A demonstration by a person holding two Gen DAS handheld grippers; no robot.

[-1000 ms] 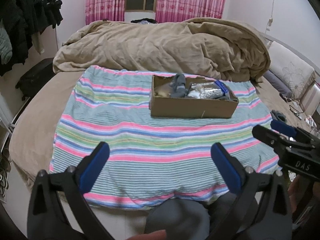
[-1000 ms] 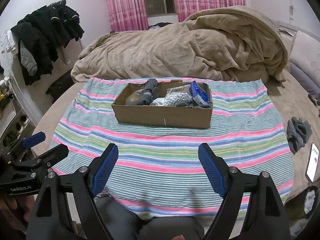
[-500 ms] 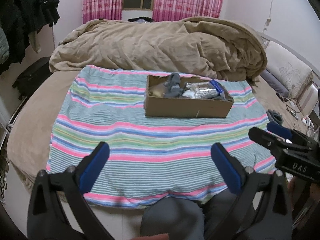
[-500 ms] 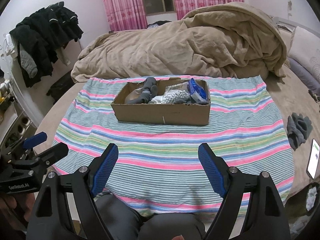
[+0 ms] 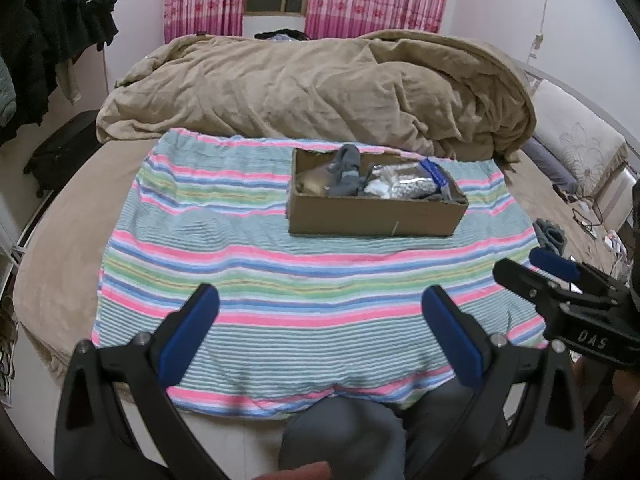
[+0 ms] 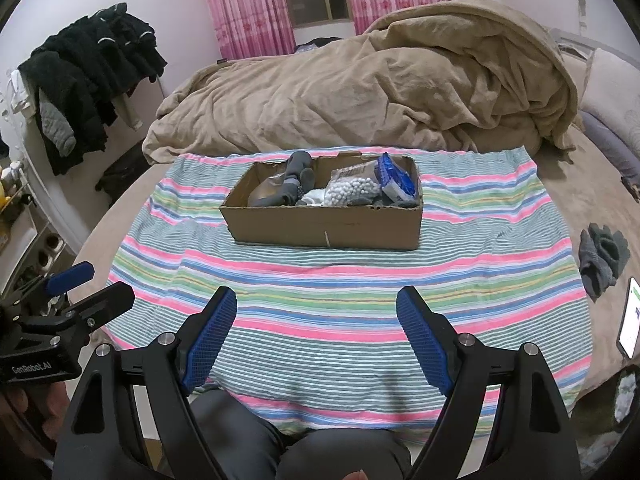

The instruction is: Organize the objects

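Observation:
A cardboard box (image 5: 372, 216) (image 6: 324, 228) stands on a striped towel (image 5: 280, 280) (image 6: 340, 292) spread on the bed. Inside lie grey socks (image 5: 346, 172) (image 6: 296, 184), a clear bag of white beads (image 6: 354, 190) (image 5: 404, 188) and a blue packet (image 6: 394, 180). My left gripper (image 5: 320, 336) is open and empty over the towel's near edge, well short of the box. My right gripper (image 6: 316, 340) is open and empty, also short of the box. Each gripper shows at the side of the other's view.
A rumpled tan duvet (image 5: 320, 88) (image 6: 380, 92) is piled behind the box. Loose grey socks (image 6: 602, 260) and a phone (image 6: 632, 322) lie on the bed at the right. Dark clothes (image 6: 88, 80) hang at the left wall. My knees (image 6: 304, 452) are below the grippers.
Both grippers have drawn back and tilted a little, so the box sits slightly farther and higher in view. Jaws stay open; nothing was picked up.

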